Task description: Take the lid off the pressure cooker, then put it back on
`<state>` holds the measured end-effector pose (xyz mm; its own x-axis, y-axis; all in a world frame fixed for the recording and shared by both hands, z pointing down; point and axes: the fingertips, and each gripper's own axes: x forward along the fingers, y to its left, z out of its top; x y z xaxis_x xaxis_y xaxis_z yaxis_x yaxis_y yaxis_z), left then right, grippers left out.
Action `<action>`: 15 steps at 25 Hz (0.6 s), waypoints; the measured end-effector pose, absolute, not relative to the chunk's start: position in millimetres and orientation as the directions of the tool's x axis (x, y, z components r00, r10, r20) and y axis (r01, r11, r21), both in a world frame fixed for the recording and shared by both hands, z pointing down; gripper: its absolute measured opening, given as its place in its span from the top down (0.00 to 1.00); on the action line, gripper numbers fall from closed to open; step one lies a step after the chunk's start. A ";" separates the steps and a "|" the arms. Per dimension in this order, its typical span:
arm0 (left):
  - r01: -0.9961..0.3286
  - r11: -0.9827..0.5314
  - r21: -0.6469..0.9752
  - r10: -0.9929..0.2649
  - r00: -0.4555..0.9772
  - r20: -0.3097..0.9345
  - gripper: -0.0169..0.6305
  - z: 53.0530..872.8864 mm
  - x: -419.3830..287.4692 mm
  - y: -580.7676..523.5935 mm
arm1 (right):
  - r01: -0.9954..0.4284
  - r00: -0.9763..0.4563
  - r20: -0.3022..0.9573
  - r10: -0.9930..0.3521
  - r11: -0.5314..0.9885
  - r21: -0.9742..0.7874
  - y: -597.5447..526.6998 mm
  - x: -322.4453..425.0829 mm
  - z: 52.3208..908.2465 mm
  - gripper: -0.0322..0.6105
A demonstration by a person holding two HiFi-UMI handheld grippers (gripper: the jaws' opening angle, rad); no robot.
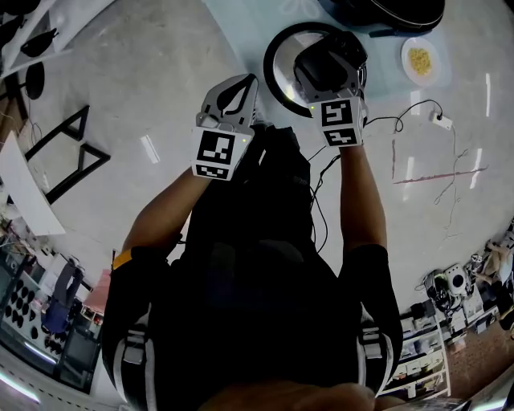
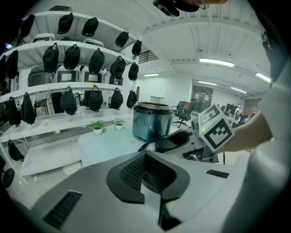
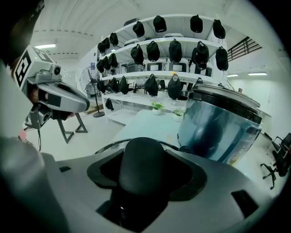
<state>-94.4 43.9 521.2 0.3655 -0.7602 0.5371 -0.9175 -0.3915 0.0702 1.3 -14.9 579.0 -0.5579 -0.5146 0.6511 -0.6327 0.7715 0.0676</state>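
Black knob (image 3: 142, 166) sits between your right gripper's (image 1: 329, 68) jaws; they stand wide and clamp it on both sides, so the lid (image 1: 271, 68) is in your grip. I read the lid as off the pressure cooker (image 3: 218, 127). From the head view it's low over the pale blue table (image 1: 241, 20), with the cooker near at about 1 o'clock from it. I can't tell whether the rim is resting on the table or hanging just above.

Left gripper (image 2: 145, 157) is at about 8 o'clock from the lid; jaws pressed together at the tips, nothing between them; it's idle.

Step, as I judge it: removal is done and the refit is pending. For the next move, keep the clamp on the knob; lift level; carry toward 1 o'clock until the lid is centred over the pot mouth; lower it flat so the rim seats all round; only then let the jaws spread.

Materials:
- The knob is a smooth, matt, rounded dome; it could twist in the grip if you tilt it.
- The lid is a dark ring around a clear pane; the table colour shows through.
- The cooker wall is blue-tinted, glossy and curved, with a bright metal band at the top.
- The left pads (image 2: 132, 173) are ribbed.

A small plate (image 1: 409, 72) sits at 3 o'clock from the lid; keep clear of it.
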 end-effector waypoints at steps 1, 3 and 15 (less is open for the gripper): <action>-0.919 -0.388 0.071 -0.761 0.363 0.538 0.96 521.4 -94.2 44.3 | -0.632 -0.558 0.651 -0.514 0.772 0.067 -15.4 1.0 581.3 0.50; -0.922 -0.382 0.070 -0.762 0.357 0.540 0.96 521.2 -92.9 44.9 | -0.634 -0.558 0.651 -0.514 0.771 0.066 -16.5 1.1 585.8 0.50; -0.926 -0.369 0.076 -0.767 0.350 0.538 0.96 513.5 -86.9 51.1 | -0.630 -0.545 0.659 -0.518 0.772 0.086 -15.4 0.7 595.4 0.50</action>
<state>-86.9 51.1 513.5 0.3498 -0.7670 0.5379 -0.9263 -0.3689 0.0765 0.7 -15.4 595.4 -0.5449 -0.5184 0.6591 -0.6303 0.7716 0.0859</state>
